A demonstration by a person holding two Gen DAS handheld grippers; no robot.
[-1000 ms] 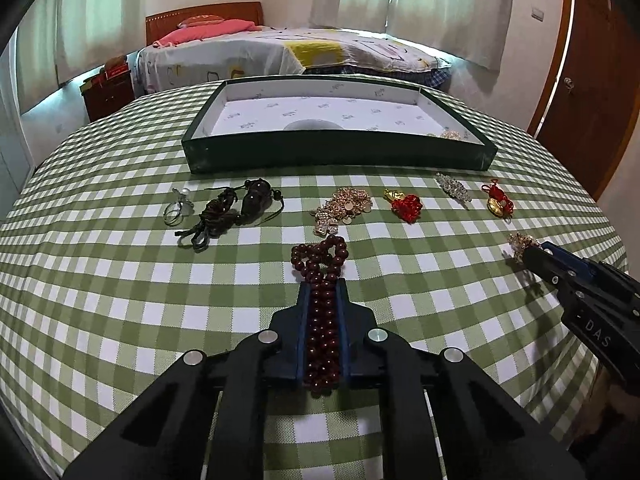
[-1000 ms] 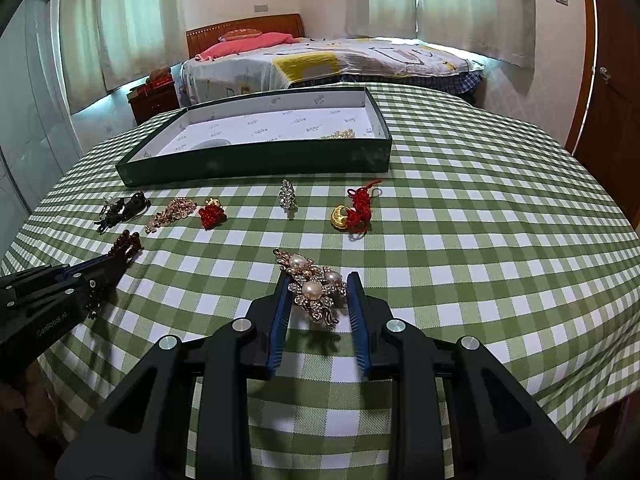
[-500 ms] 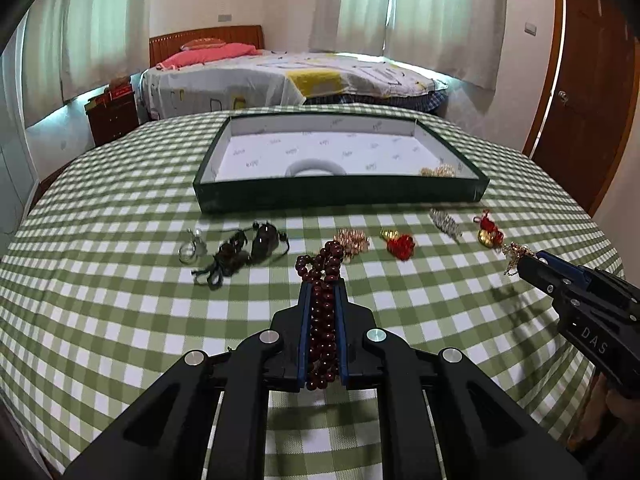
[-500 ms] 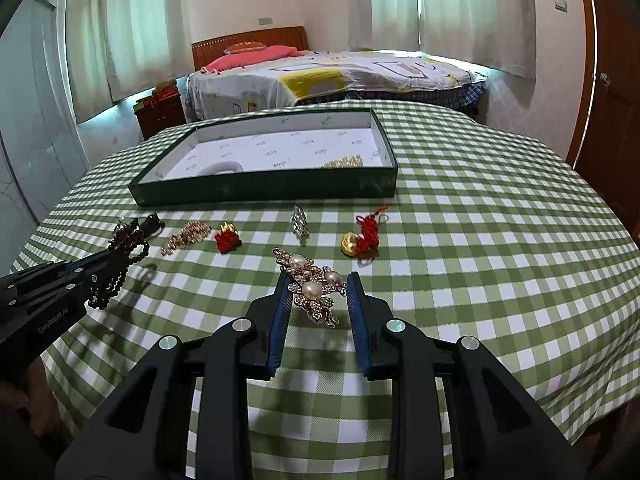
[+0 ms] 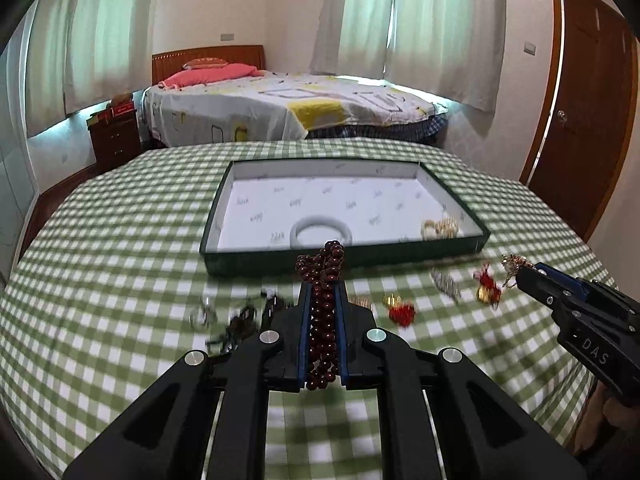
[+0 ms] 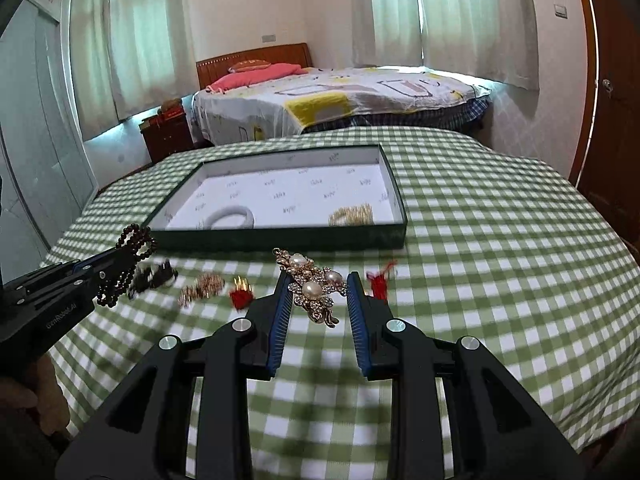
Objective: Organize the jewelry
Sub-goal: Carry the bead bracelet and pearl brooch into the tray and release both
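Note:
My left gripper (image 5: 322, 289) is shut on a dark red bead bracelet (image 5: 323, 272) and holds it above the table, in front of the green tray (image 5: 280, 258). My right gripper (image 6: 317, 283) is shut on a gold pearl brooch (image 6: 314, 285), also lifted, in front of the tray (image 6: 280, 238). The tray holds a white bangle (image 5: 320, 230) and a gold chain (image 5: 440, 228). Each gripper shows in the other's view: the left gripper (image 6: 112, 264) and the right gripper (image 5: 524, 270).
Loose pieces lie on the checked cloth before the tray: a dark bracelet (image 5: 240, 320), a ring (image 5: 199, 314), a red ornament (image 5: 402, 312), a silver brooch (image 5: 446, 282), a red-and-gold charm (image 5: 486, 286), a gold cluster (image 6: 202, 286). A bed (image 5: 288, 108) stands behind.
Both grippers have risen from the table and moved toward the tray, carrying the bead bracelet and the pearl brooch. The loose pieces stay where they lay.

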